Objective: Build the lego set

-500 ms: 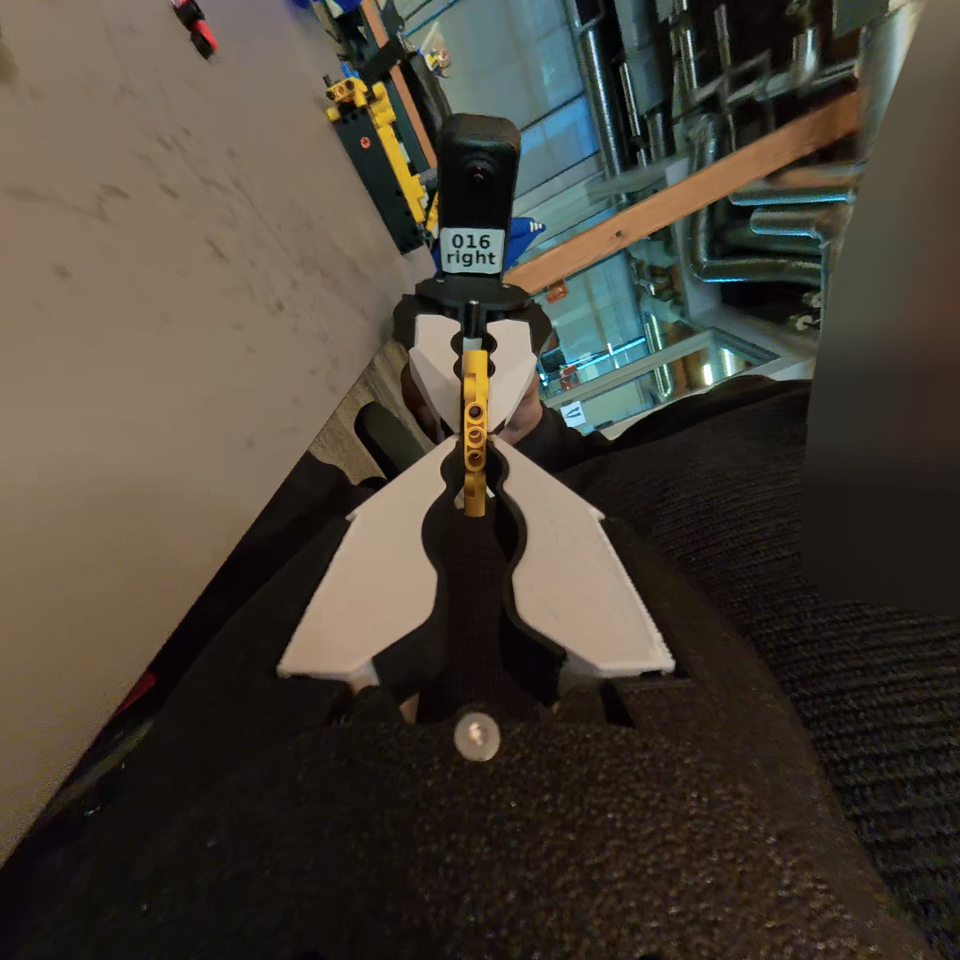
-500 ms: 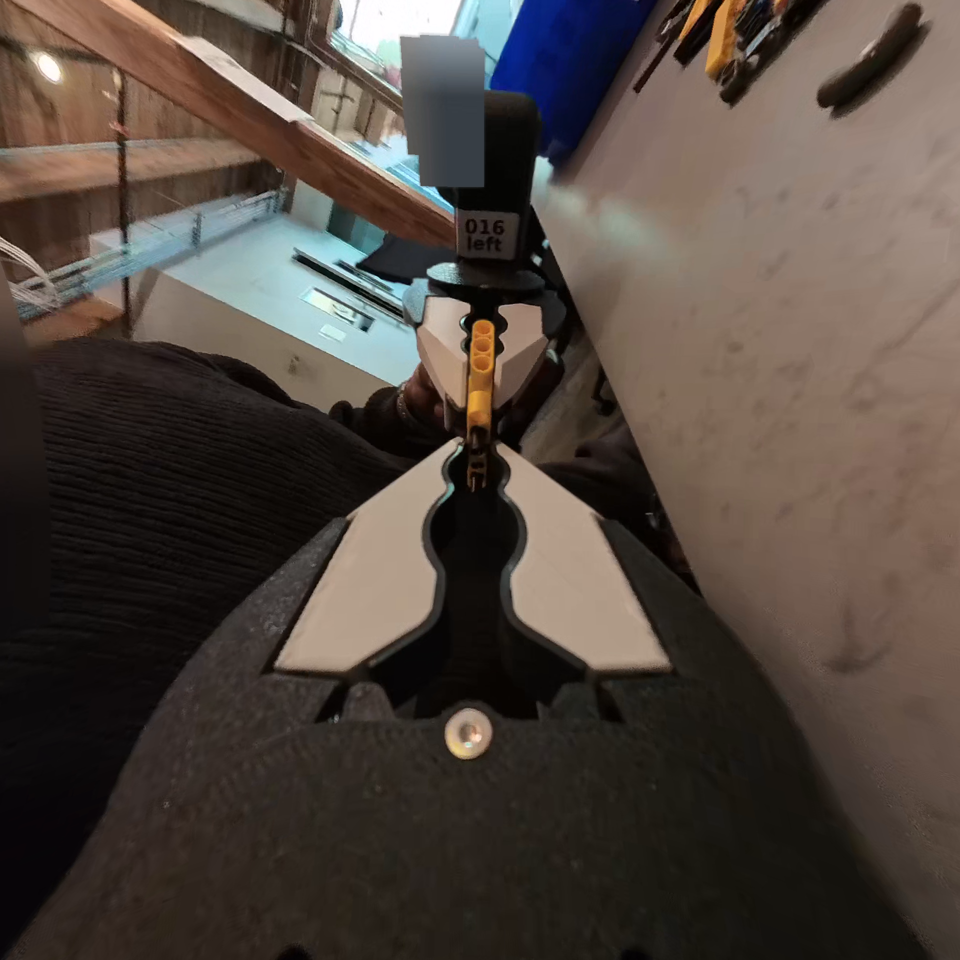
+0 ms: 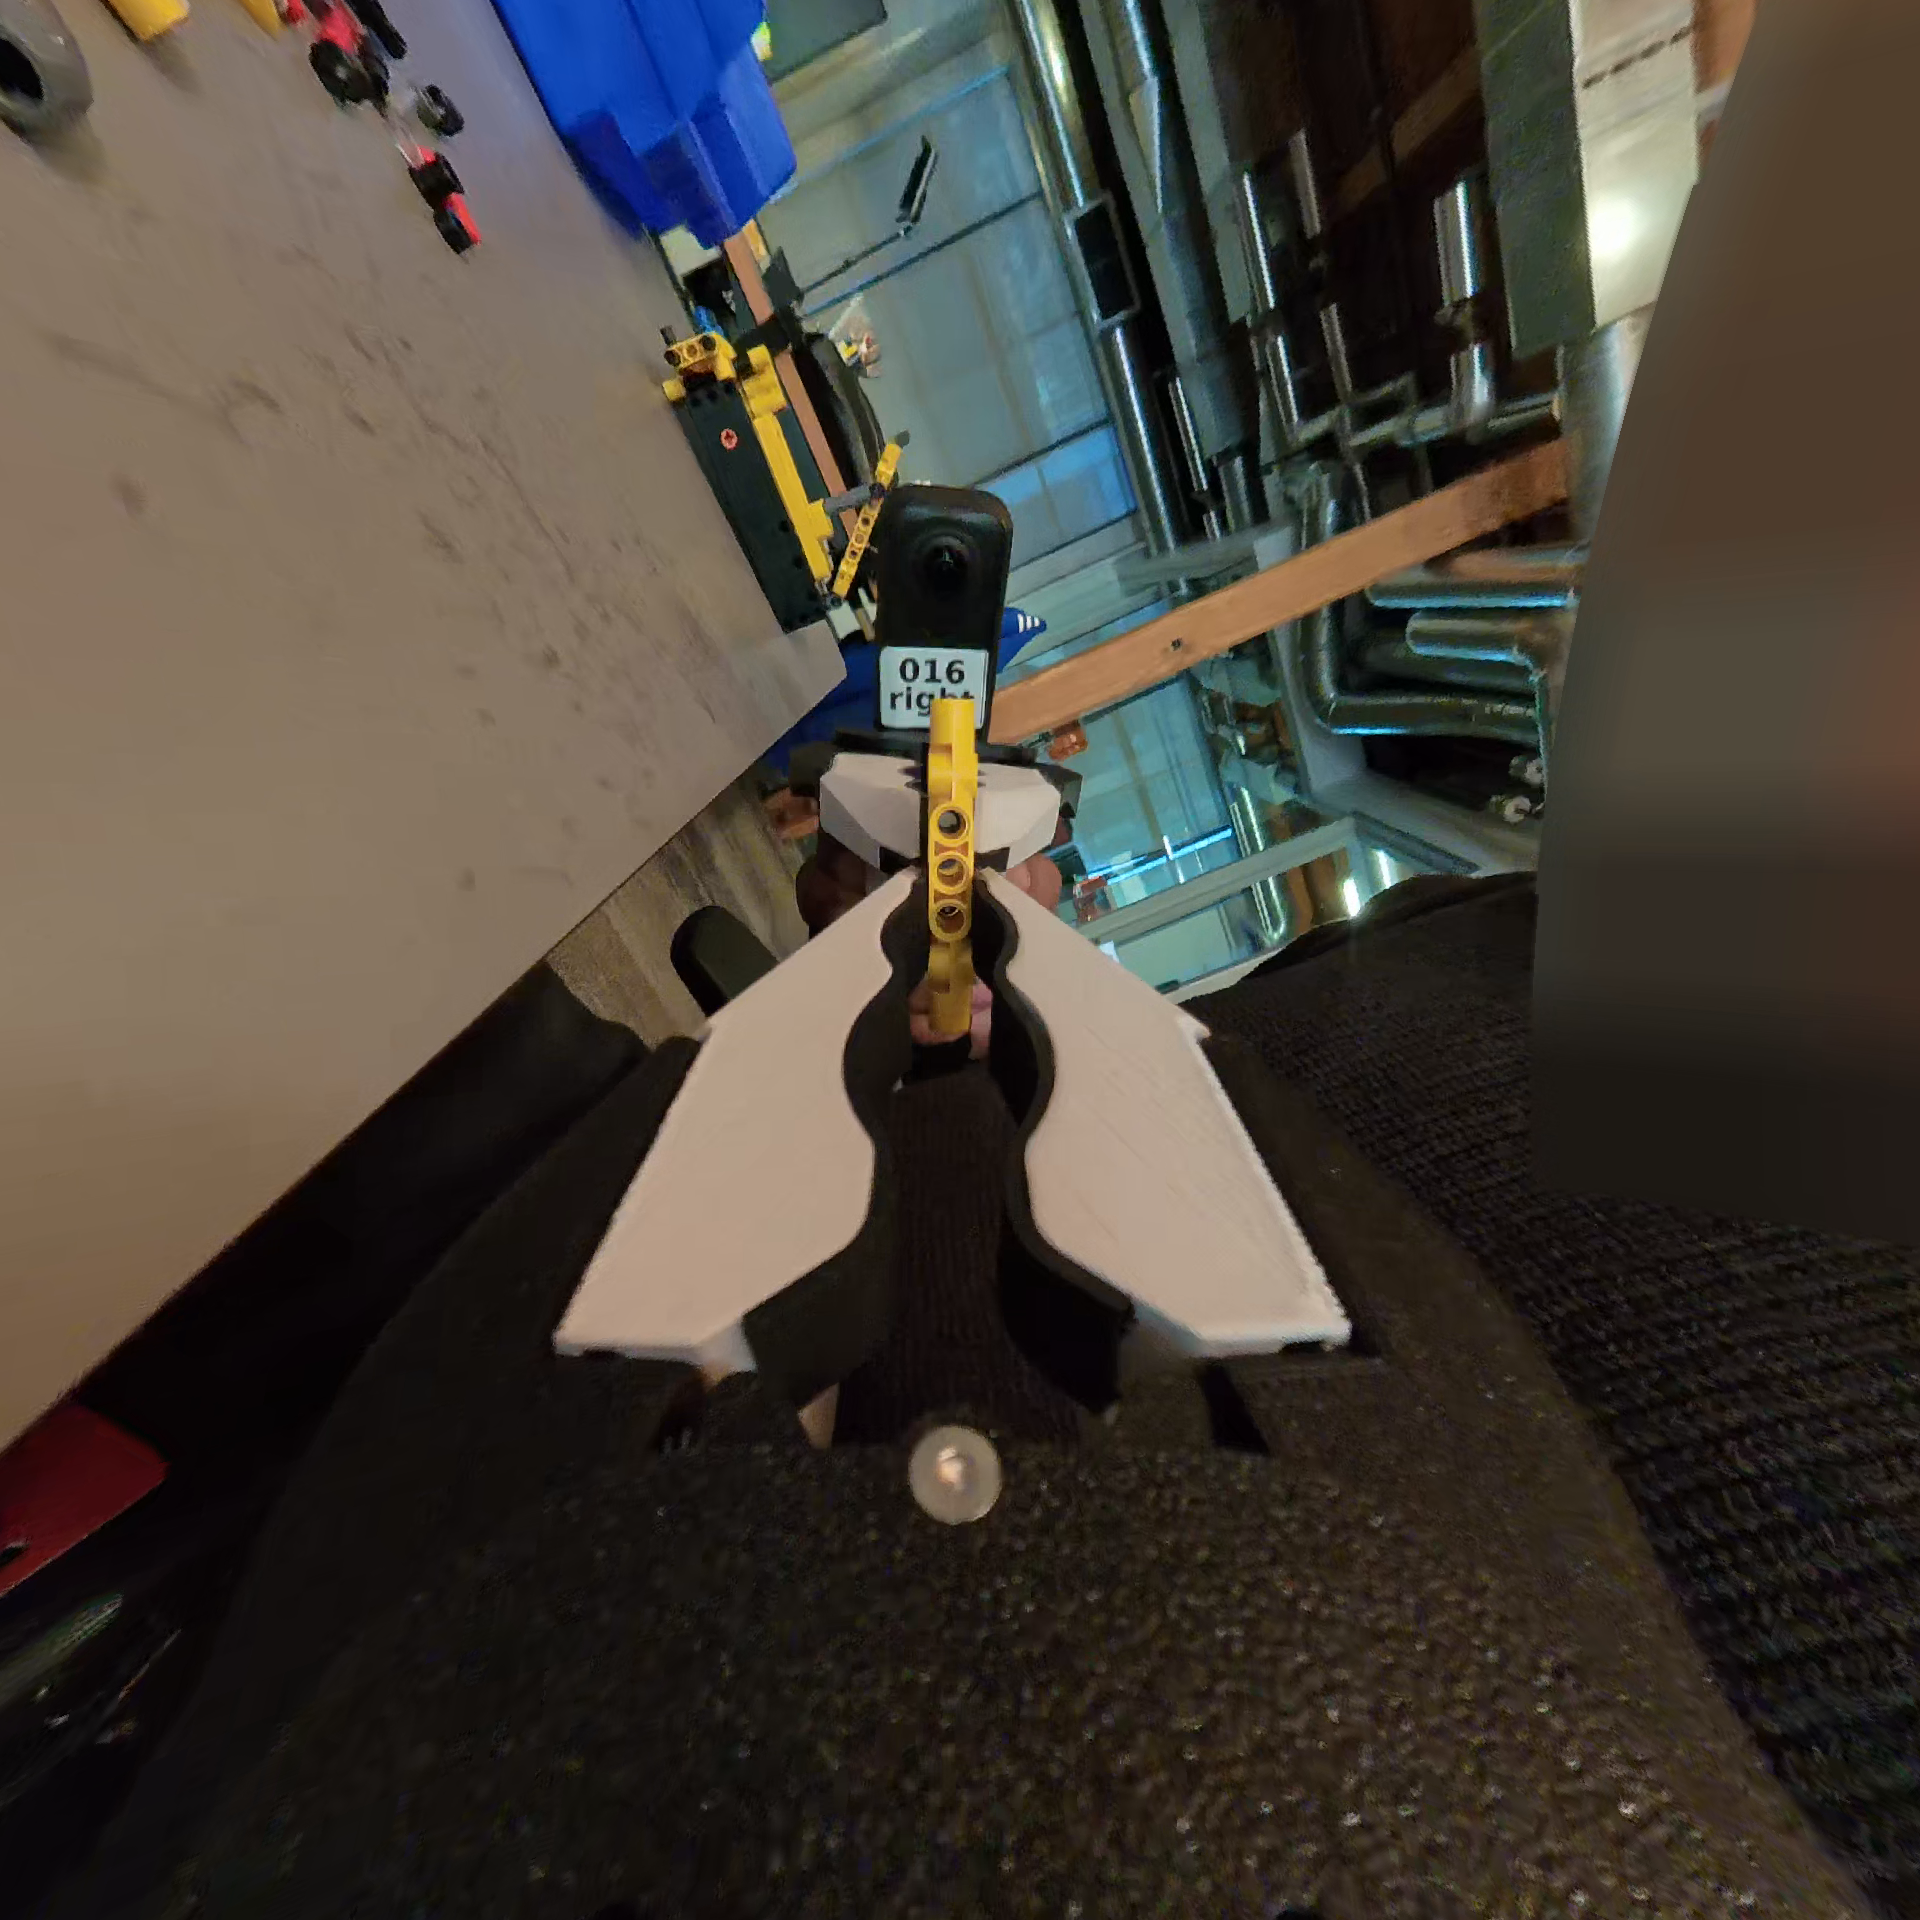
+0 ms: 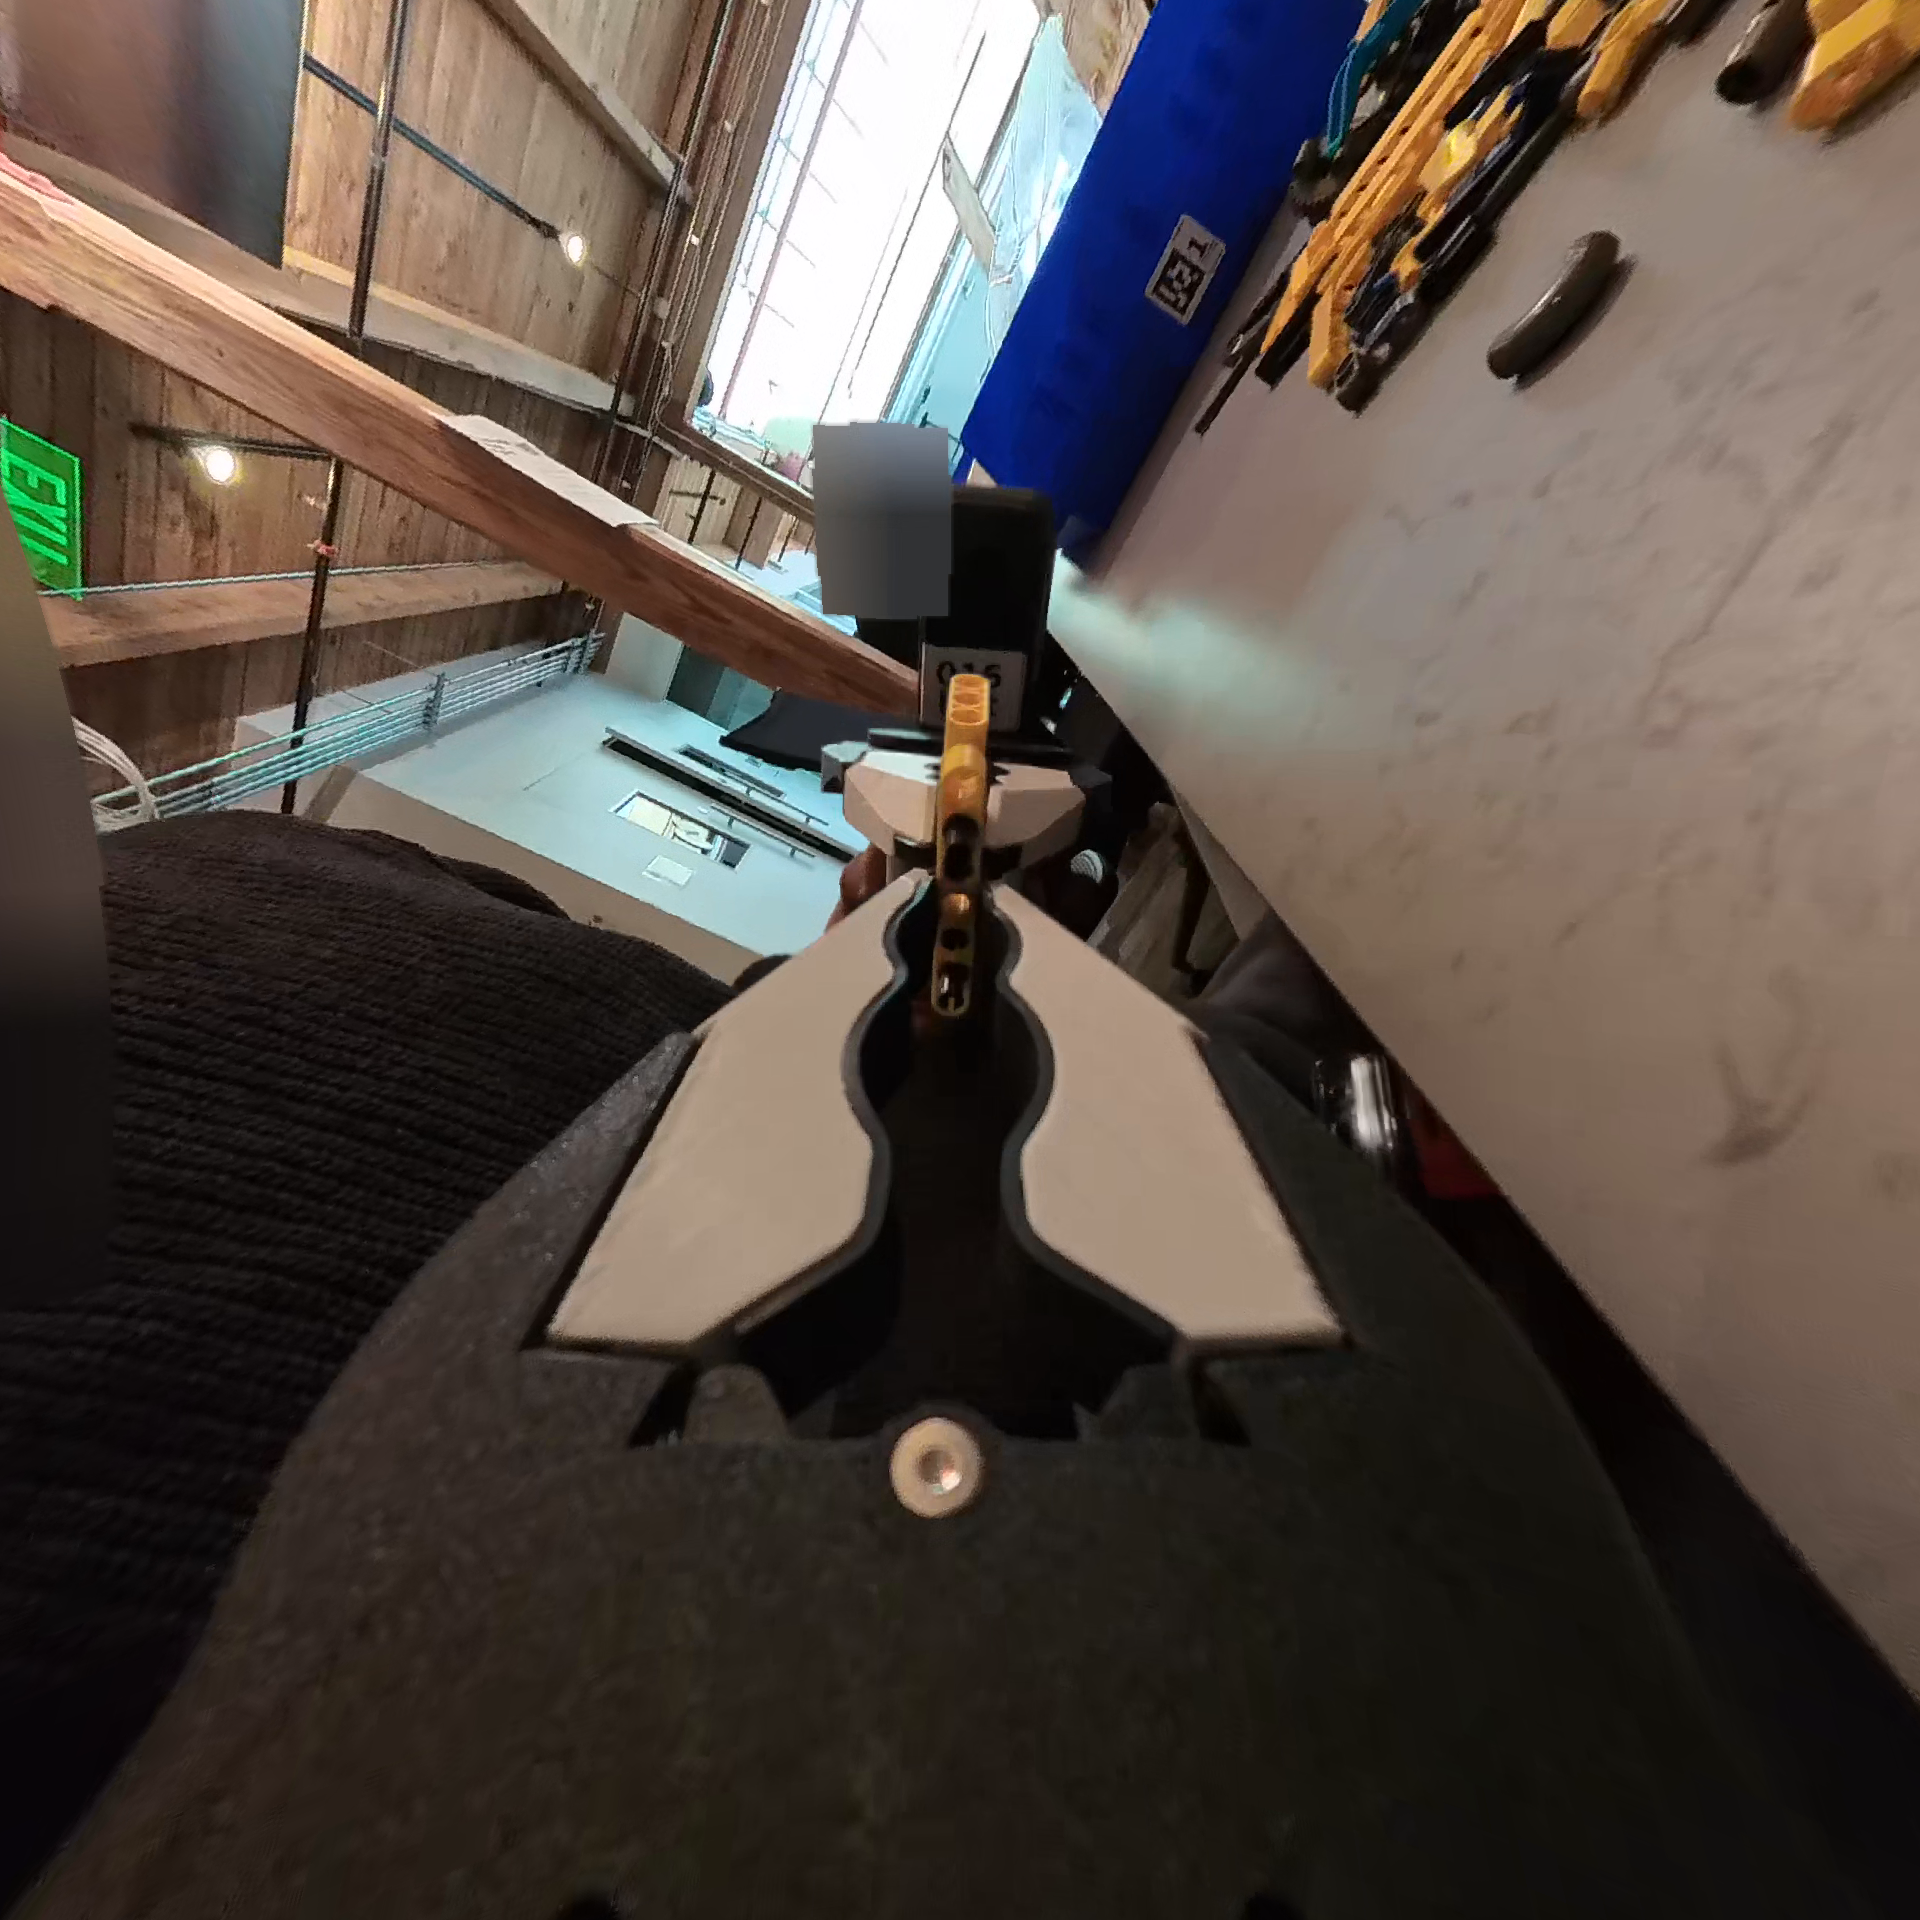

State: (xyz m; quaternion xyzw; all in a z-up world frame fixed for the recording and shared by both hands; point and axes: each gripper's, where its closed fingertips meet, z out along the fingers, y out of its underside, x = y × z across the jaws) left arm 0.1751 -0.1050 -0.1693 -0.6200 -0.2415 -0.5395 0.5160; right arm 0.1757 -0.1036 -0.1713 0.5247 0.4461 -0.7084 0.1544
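Beside the grey table (image 3: pixel 312 623), both jaws stay clamped on the yellow beam (image 3: pixel 951 862) — now raised.

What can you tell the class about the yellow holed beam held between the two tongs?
The yellow plastic holed beam is a narrow, straight building-toy strip with a row of round holes along its face. It looks rigid and glossy. It hangs in the air beside the grey table, touching nothing else. The left tongs pinch one end, and the right tongs pinch the other, facing them.

Dim indoors, bright window (image 4: pixel 862 208) blown out; fisheye warp, motion blur at edges
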